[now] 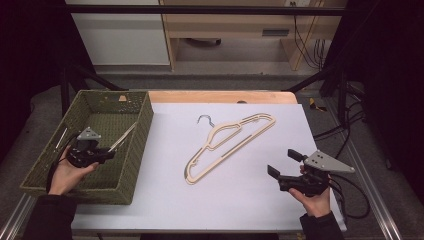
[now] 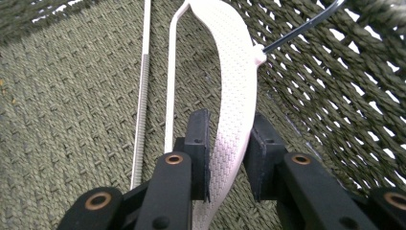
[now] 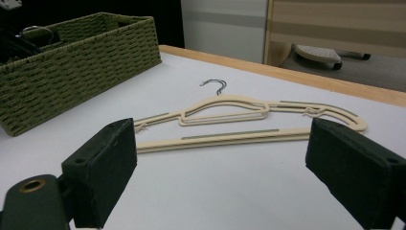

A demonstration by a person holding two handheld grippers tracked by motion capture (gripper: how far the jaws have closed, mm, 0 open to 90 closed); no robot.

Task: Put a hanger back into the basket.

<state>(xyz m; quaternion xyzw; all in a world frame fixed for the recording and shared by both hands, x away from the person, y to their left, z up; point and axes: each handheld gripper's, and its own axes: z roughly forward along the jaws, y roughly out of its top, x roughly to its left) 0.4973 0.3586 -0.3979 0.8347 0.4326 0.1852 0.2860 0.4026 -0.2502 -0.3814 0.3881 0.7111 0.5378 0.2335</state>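
Note:
A cream hanger (image 1: 230, 145) with a metal hook lies flat on the white sheet, and it also lies ahead in the right gripper view (image 3: 230, 120). My right gripper (image 1: 282, 162) rests open near the sheet's right front, its jaws (image 3: 220, 163) wide apart and empty, facing that hanger. A second pale hanger (image 1: 122, 137) leans inside the green woven basket (image 1: 145, 115). My left gripper (image 1: 111, 151) is down in the basket. In the left gripper view the hanger's textured arm (image 2: 234, 86) runs between the jaws (image 2: 230, 143), which stand slightly apart around it.
The basket's wall (image 2: 335, 96) rises close to the right of the left jaws, with the hanger's hook (image 2: 301, 26) against it. The basket (image 3: 81, 72) sits at the table's left. Cables (image 1: 345, 135) hang off the right edge. A wooden strip (image 1: 220, 96) borders the far side.

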